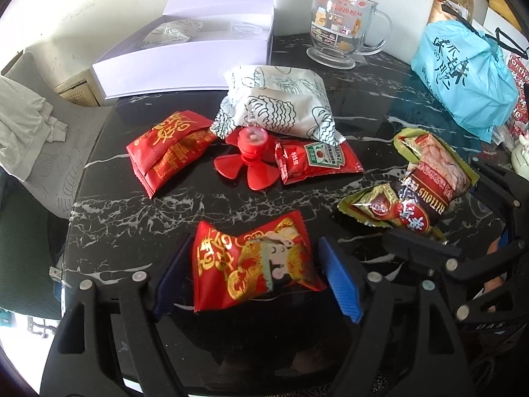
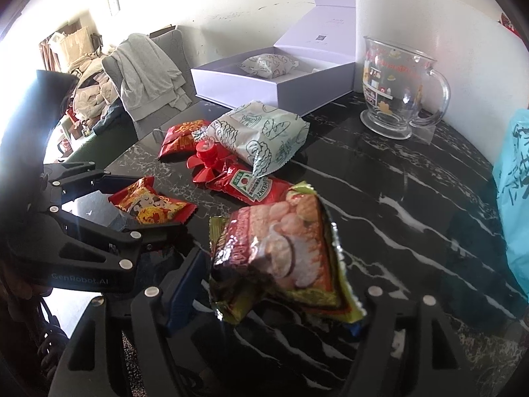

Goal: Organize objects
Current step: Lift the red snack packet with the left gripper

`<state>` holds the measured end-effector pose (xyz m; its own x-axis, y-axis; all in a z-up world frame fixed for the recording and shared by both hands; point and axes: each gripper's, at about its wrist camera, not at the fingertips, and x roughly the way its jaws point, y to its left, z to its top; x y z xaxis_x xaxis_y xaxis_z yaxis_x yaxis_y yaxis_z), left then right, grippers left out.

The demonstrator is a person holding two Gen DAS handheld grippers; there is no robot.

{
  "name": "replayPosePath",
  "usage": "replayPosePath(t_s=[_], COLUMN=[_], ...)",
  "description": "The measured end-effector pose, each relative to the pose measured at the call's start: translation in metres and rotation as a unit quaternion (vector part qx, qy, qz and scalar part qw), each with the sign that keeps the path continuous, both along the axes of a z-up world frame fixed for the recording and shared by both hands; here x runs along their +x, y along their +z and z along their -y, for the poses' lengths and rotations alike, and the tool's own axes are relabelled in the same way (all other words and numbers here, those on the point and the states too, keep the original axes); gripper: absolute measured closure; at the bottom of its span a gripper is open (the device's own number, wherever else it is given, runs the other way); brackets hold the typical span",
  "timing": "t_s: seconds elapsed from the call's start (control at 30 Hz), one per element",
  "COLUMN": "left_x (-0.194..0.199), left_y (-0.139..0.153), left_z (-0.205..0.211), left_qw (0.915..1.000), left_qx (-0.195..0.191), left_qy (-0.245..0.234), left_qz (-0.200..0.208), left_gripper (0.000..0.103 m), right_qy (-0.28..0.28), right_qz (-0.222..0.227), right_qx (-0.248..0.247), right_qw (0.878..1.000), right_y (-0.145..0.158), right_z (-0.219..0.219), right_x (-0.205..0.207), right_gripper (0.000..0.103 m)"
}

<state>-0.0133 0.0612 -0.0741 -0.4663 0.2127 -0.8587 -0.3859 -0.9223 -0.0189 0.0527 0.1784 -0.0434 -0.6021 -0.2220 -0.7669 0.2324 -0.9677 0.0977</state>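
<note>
I have both grippers low over the near edge of the black white-veined marble table [image 1: 347,106], each straddling a snack. My left gripper [image 1: 256,276] has its blue fingers [image 1: 340,284] spread to either side of the red and gold crinkled foil snack packet [image 1: 254,264], which lies flat on the table; I see gaps at both pads, so nothing is clamped. My right gripper [image 2: 281,281] stands around the green-edged foil pouch printed with round biscuits [image 2: 281,248]; its left finger [image 2: 185,284] sits just clear of the pouch, and the far finger is hidden behind it, so I cannot tell whether that side touches.

I judge this as the grasp step on both packets, with neither yet secured. Next I would close each pair on its packet's middle (the foil will crumple and slip) and carry them to the open white cardboard box [image 2: 264,79] at the far left corner, where one white line-drawn paper packet [image 2: 269,64] already lies.
</note>
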Motion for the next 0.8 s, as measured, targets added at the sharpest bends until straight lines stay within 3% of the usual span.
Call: replayPosePath(t_s=[0.13,0.37,0.47,0.63,0.8], left_x=[-0.0007,-0.0007,0.0014,0.0038,0.0045], left_y=[-0.0011,-0.0008,0.0003,0.0036,0.0048], left_z=[0.0004,0.0025,0.0008,0.0001,0.0013], left_qw=[0.9999,0.9996,0.9993,0.9989,0.9988], left_qx=[0.003,0.008,0.009,0.015,0.021], left_qy=[-0.005,-0.013,-0.026,-0.032,-0.029], left_qz=[-0.011,-0.022,-0.025,-0.032,-0.032], left_gripper=[0.018,0.017,0.023,0.046,0.049], right_qy=[-0.002,0.000,0.002,0.004,0.003], right_qz=[0.002,-0.007,-0.010,-0.015,-0.016], right_qx=[0.011,0.016,0.022,0.030,0.021], right_qw=[1.000,1.000,1.000,0.999,1.000], right_y=[-0.0049,-0.0070,-0.0073,-0.0069,-0.0057], right_z=[0.0028,0.0055,0.0076,0.0092,0.0061], right_x=[-0.0036,-0.0056,-0.0047,-0.0037,-0.0028], right_gripper=[0.028,0.028,0.028,0.038,0.043])
